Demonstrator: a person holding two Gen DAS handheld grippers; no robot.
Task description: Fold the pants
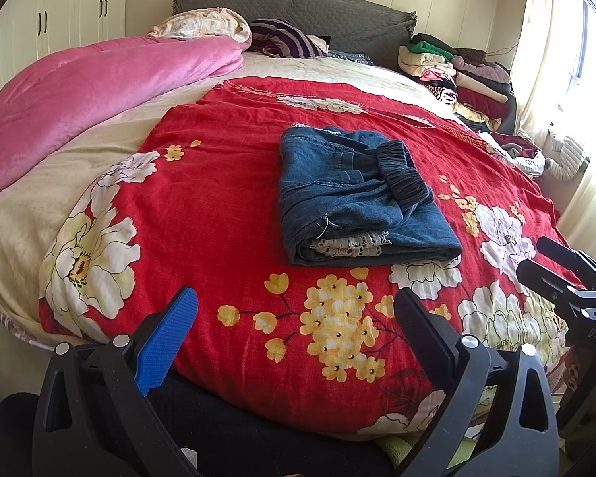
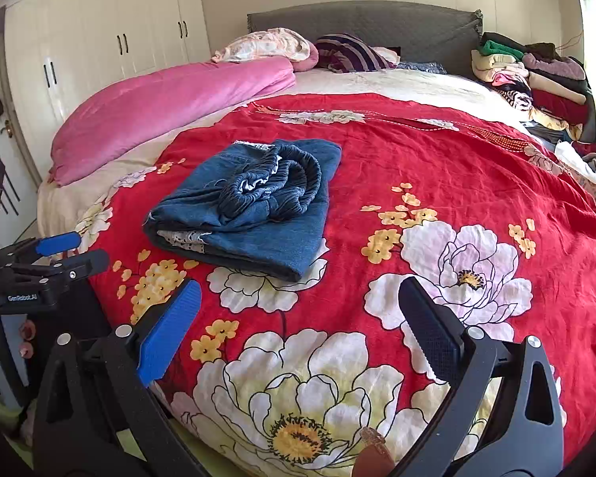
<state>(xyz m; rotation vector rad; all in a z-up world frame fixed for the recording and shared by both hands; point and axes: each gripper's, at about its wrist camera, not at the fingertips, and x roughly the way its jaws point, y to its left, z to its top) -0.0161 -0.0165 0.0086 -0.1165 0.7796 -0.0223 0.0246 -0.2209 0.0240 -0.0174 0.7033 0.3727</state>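
Note:
The blue denim pants (image 1: 357, 194) lie folded into a thick rectangle on the red floral cover (image 1: 218, 206), elastic waistband bunched on top and a bit of white lace at the near fold. In the right wrist view the pants (image 2: 250, 210) sit left of centre. My left gripper (image 1: 296, 306) hangs open over the bed's near edge, well short of the pants, nothing between its fingers. My right gripper (image 2: 300, 298) is also open and empty, to the right of the pants. Each view catches the other gripper at its edge: the right gripper (image 1: 536, 254) and the left gripper (image 2: 87, 250).
A rolled pink quilt (image 1: 99, 83) lies along the bed's left side, with pillows (image 1: 202, 26) at the grey headboard. Stacked folded clothes (image 1: 457, 67) fill the far right corner by the curtained window. White wardrobes (image 2: 99, 39) stand to the left. The cover (image 2: 457, 198) spreads right of the pants.

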